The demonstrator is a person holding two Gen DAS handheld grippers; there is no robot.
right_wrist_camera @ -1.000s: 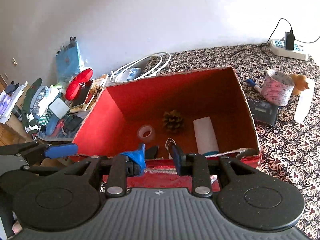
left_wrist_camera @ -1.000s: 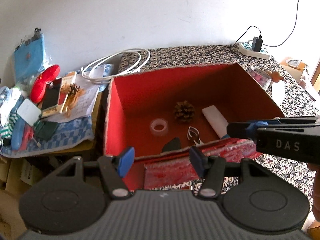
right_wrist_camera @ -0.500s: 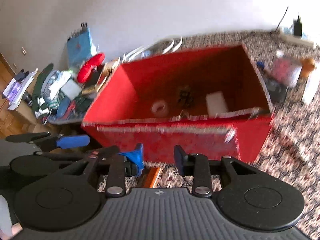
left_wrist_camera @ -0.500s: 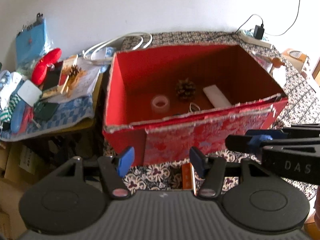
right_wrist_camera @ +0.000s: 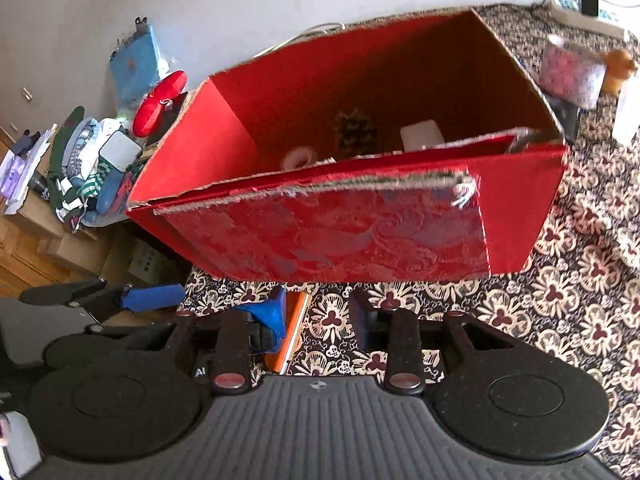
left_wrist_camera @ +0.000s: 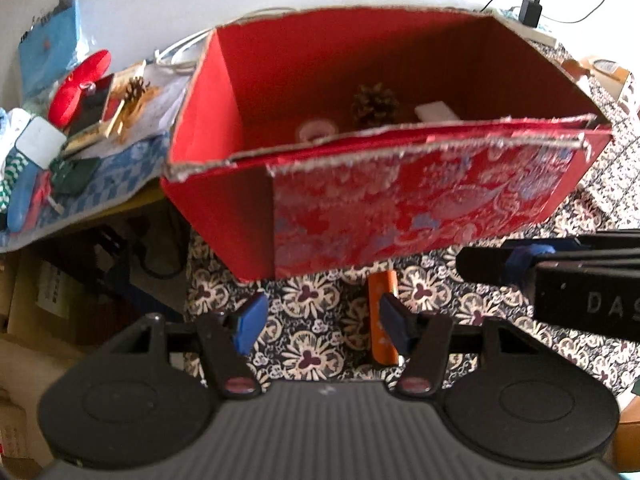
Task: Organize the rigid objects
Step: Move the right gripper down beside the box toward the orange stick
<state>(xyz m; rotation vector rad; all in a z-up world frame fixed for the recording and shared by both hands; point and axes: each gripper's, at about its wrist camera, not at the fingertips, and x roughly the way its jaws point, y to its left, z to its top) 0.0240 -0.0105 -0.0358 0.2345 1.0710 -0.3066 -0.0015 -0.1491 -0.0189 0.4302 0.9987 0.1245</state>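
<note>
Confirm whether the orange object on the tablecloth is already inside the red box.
No: the orange object lies on the patterned tablecloth in front of the red box, outside its near wall.

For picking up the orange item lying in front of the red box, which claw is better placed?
Right, probably. The orange item lies just beside the right claw's open gap, against its blue-taped finger. At the left claw, also open, it sits outside the gap, behind one finger. Close call.
</note>
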